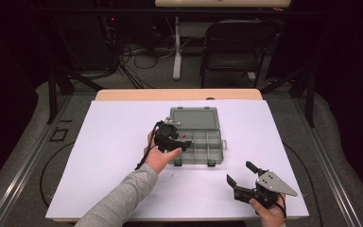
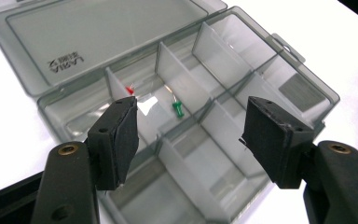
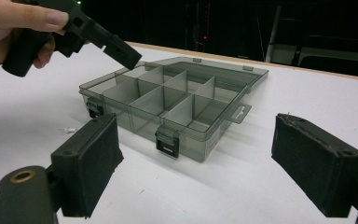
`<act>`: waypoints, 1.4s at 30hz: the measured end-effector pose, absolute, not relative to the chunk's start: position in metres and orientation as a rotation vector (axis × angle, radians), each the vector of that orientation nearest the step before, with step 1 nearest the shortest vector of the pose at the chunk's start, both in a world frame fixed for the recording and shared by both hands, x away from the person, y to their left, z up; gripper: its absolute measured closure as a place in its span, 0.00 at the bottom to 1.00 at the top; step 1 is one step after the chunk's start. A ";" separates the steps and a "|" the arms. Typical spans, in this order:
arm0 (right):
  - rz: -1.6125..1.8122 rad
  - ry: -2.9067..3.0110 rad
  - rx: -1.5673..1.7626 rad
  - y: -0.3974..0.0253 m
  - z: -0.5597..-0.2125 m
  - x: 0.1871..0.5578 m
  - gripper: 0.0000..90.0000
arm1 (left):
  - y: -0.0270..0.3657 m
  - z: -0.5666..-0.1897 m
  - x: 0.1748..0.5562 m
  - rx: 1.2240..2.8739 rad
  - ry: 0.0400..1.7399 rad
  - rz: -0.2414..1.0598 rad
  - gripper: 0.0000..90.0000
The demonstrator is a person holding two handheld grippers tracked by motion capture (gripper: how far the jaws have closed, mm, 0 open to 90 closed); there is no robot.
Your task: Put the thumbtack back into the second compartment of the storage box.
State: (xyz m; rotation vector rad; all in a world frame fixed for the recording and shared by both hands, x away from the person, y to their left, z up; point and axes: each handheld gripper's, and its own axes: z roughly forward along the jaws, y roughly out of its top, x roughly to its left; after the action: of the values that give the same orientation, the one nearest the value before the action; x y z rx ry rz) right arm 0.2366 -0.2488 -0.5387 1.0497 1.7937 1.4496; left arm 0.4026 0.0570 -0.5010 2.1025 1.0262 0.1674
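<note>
The left tool [image 1: 174, 138] hangs with jaws spread over the open divider box [image 1: 216, 150] mid-tabletop, so dropping straight down on the green pin [image 2: 178, 109] without clipping the thin dividers looks like the trick. The right tool [image 1: 244, 176], also spread and holding nothing, sits near the front edge with plenty of room, and a white pin [image 3: 67, 130] lies loose beside the box.
</note>
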 end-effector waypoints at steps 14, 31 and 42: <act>1.442 1.797 1.046 -0.248 -0.539 0.237 0.16 | 0.081 -0.505 0.369 2.110 0.974 0.180 0.39; 1.438 1.801 1.043 -0.247 -0.540 0.237 0.16 | 0.102 -0.524 0.330 2.087 0.938 0.184 0.39; 1.441 1.801 1.041 -0.247 -0.539 0.237 0.16 | 0.104 -0.531 0.322 2.089 0.921 0.173 0.53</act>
State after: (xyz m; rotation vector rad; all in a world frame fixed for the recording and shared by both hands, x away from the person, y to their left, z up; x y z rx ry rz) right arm 0.2369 -0.2474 -0.5394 1.0415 1.8012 1.4407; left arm 0.3221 0.1039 -0.5311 2.0893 0.9205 0.1731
